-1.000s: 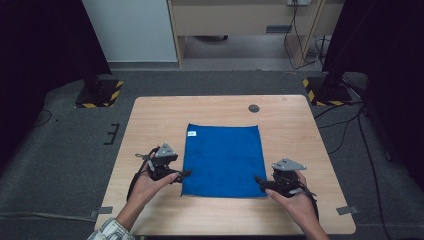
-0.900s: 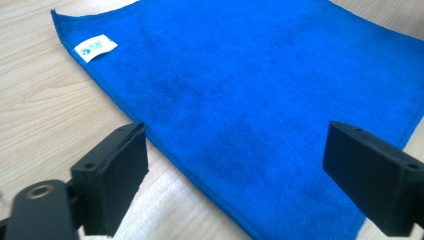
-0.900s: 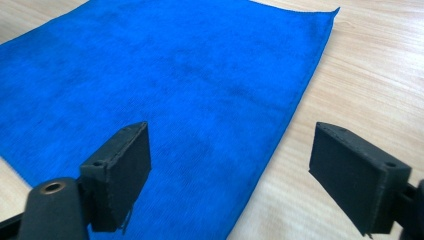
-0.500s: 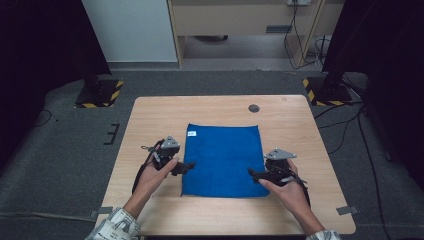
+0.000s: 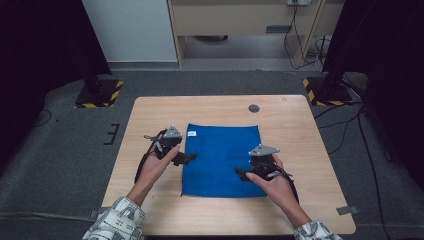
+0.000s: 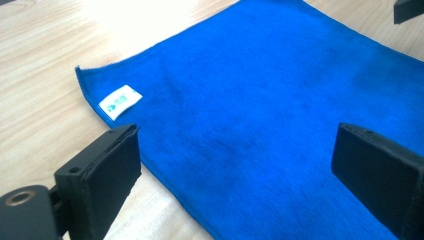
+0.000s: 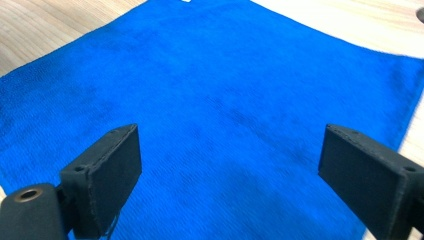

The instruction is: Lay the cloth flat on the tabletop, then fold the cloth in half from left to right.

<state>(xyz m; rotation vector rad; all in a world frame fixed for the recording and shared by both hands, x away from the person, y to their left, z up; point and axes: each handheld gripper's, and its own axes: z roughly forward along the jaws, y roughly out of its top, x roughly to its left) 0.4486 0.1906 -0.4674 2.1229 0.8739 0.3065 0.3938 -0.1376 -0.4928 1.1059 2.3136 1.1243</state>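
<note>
A blue cloth (image 5: 221, 160) lies flat mid-table (image 5: 300, 135) as the left gripper (image 5: 189, 158) and right gripper (image 5: 242, 173), jaws spread wide and holding nothing, hover over its side edges. Likely light, limp and fuzzy (good friction); best pinched at an edge or corner.

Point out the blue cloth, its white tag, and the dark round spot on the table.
Blue microfibre cloth (image 5: 220, 160): high view, centre.
White tag (image 6: 120, 101): left gripper view, middle of tag.
Dark round spot (image 5: 254, 108): high view, its centre.
</note>
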